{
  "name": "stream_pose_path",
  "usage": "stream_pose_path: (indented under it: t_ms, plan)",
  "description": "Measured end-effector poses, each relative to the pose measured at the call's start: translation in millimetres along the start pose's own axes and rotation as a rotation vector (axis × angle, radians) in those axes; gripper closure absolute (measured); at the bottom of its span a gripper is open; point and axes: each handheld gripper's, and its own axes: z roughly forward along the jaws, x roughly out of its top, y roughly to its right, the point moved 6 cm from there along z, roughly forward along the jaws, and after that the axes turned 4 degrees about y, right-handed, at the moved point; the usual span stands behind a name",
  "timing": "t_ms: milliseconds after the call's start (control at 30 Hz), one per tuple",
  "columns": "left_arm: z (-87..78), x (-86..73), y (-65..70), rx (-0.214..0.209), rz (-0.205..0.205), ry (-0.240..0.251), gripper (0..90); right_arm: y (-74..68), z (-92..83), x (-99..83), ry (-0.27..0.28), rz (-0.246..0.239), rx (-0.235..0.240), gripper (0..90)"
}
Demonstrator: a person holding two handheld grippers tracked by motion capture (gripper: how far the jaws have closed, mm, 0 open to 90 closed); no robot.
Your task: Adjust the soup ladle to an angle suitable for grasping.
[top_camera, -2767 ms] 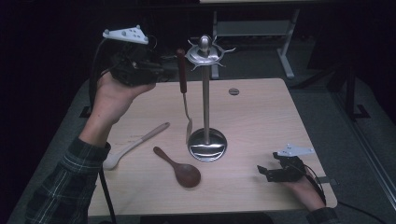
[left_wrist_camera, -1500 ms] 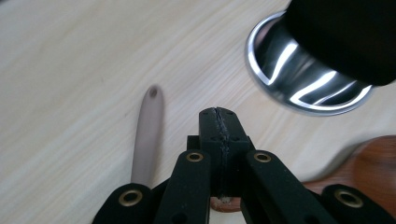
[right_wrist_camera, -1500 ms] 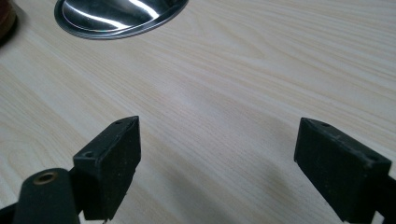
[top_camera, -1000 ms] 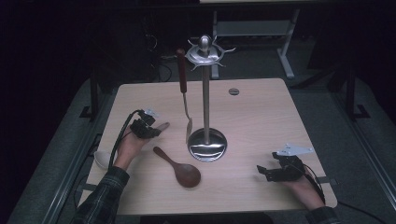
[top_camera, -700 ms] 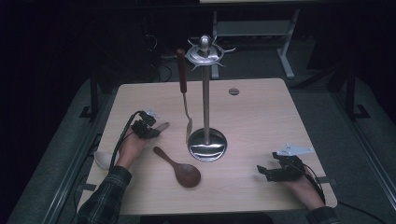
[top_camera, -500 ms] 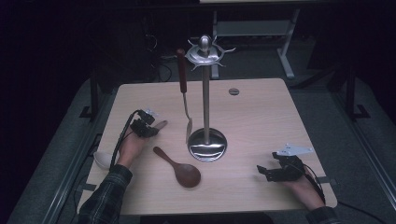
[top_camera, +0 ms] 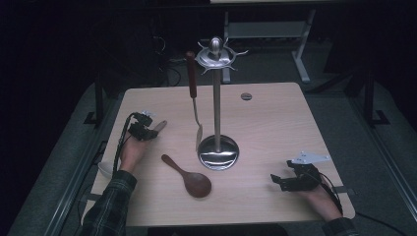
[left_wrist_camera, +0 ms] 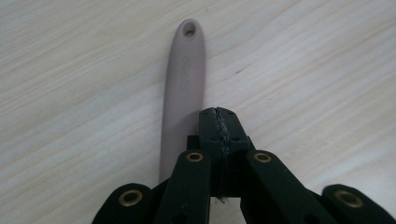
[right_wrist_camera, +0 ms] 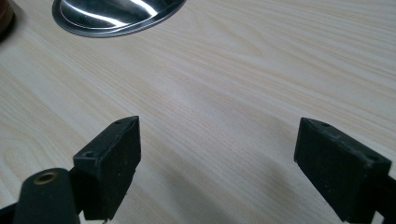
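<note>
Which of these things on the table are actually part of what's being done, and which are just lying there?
In use:
- left gripper, jaws shut, above the pale spoon
- metal stand with a spatula hanging on it

Lying about:
- dark wooden spoon
- right gripper, jaws open over the bare table

Left tool (top_camera: 143,129) sits low over the counter (top_camera: 275,118), jaws pressed together; right tool (top_camera: 290,181) rests with jaws wide apart.

Left gripper (top_camera: 146,129) over pale spoon (top_camera: 158,127) handle.

Beige spoon handle (left_wrist_camera: 182,88) flat on table (left_wrist_camera: 303,70)
</note>
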Motion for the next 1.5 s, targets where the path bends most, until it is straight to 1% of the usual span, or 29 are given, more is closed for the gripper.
stream_pose_path:
  t_ms: [67,100,167,200,233,300,333,400,433,467,500,533,567,600,667,700,800,833,900,933,1000,1133,1200,1300,1333,1400,1500]
  plan:
    - [-5.9,2.4,2.1,-0.014,0.011,-0.004,90.0,0.1,0.1,0.0,0.0,0.001,-0.001,14.6]
    - [-9.7,3.3,2.9,-0.031,0.024,-0.021,90.0,0.1,0.1,0.0,0.0,0.001,0.0,14.6]
    - [-16.7,6.0,4.5,-0.051,0.042,-0.033,88.8,-0.4,-0.1,0.1,0.0,0.002,0.0,14.6]
    - [-19.1,6.3,5.3,-0.06,0.042,-0.048,86.7,-0.6,0.0,0.2,0.002,0.002,-0.001,14.6]
    - [-24.4,7.0,5.3,-0.071,0.062,-0.08,85.2,-0.7,0.1,0.3,0.003,0.002,-0.001,14.6]
    - [-29.8,8.2,3.9,-0.079,0.064,-0.1,82.1,-0.9,0.2,0.5,0.003,0.003,0.001,14.6]
    - [-32.5,8.6,1.7,-0.073,0.071,-0.113,80.4,-1.0,0.2,0.5,0.001,0.002,0.001,14.6]
    - [-37.0,8.9,-3.9,-0.064,0.071,-0.14,75.2,-1.4,0.4,0.7,0.001,0.006,0.002,14.6]
    - [-38.2,8.9,-5.8,-0.062,0.069,-0.145,72.5,-1.4,0.4,0.7,0.001,0.005,0.003,14.6]
    - [-39.8,8.0,-9.6,-0.056,0.076,-0.168,69.8,-1.3,0.4,0.6,-0.001,0.003,0.003,14.6]
    - [-40.7,6.8,-12.4,-0.053,0.086,-0.194,66.4,-1.1,0.4,0.5,-0.003,0.001,0.003,14.6]
    - [-40.8,5.9,-14.2,-0.047,0.083,-0.203,64.6,-0.9,0.5,0.4,-0.003,0.001,0.003,14.6]
    - [-40.7,4.1,-17.4,-0.045,0.083,-0.224,62.8,-0.8,0.6,0.4,-0.002,0.0,0.003,14.6]
    - [-40.0,3.1,-18.9,-0.049,0.074,-0.227,61.6,-0.5,0.8,0.3,-0.003,-0.003,0.003,14.6]
    - [-38.3,0.5,-21.6,-0.059,0.073,-0.249,60.4,-0.5,1.2,0.2,-0.001,-0.002,0.004,14.6]
    - [-36.1,-1.5,-21.8,-0.06,0.065,-0.257,59.8,-0.5,1.2,0.1,-0.002,-0.003,0.004,14.6]
    - [-30.8,-8.5,-23.5,-0.064,0.074,-0.307,58.6,-0.7,1.2,-0.1,-0.005,0.001,0.006,14.7]
    - [-29.1,-10.6,-23.6,-0.062,0.071,-0.315,57.9,-0.7,1.3,-0.1,-0.005,0.002,0.007,14.7]
    - [-27.4,-13.4,-24.4,-0.067,0.072,-0.329,57.8,-0.6,1.5,-0.2,-0.004,0.003,0.007,14.7]
    - [-27.5,-14.4,-25.7,-0.069,0.083,-0.34,57.8,-0.7,1.5,-0.4,-0.006,0.005,0.008,14.7]
    - [-26.3,-15.8,-25.8,-0.078,0.083,-0.345,58.3,-0.5,1.7,-0.6,-0.008,0.004,0.01,14.8]
    - [-23.3,-17.2,-25.1,-0.091,0.083,-0.356,62.4,-0.7,2.1,-0.6,-0.009,0.001,0.009,14.7]
    - [-21.5,-18.6,-25.0,-0.096,0.088,-0.373,64.2,-0.7,2.0,-0.6,-0.009,0.0,0.009,14.8]
    - [-17.5,-20.4,-23.5,-0.087,0.076,-0.379,66.8,-0.4,1.7,-0.9,-0.011,0.005,0.008,14.8]
    - [-17.2,-20.2,-24.3,-0.085,0.084,-0.379,68.2,-0.1,1.7,-1.0,-0.011,0.003,0.008,14.8]
    - [-17.1,-20.0,-24.4,-0.082,0.077,-0.377,70.5,-0.1,1.6,-1.1,-0.012,0.005,0.008,14.8]
    - [-17.3,-19.9,-24.5,-0.08,0.078,-0.376,73.6,0.0,1.5,-1.1,-0.012,0.004,0.009,14.8]
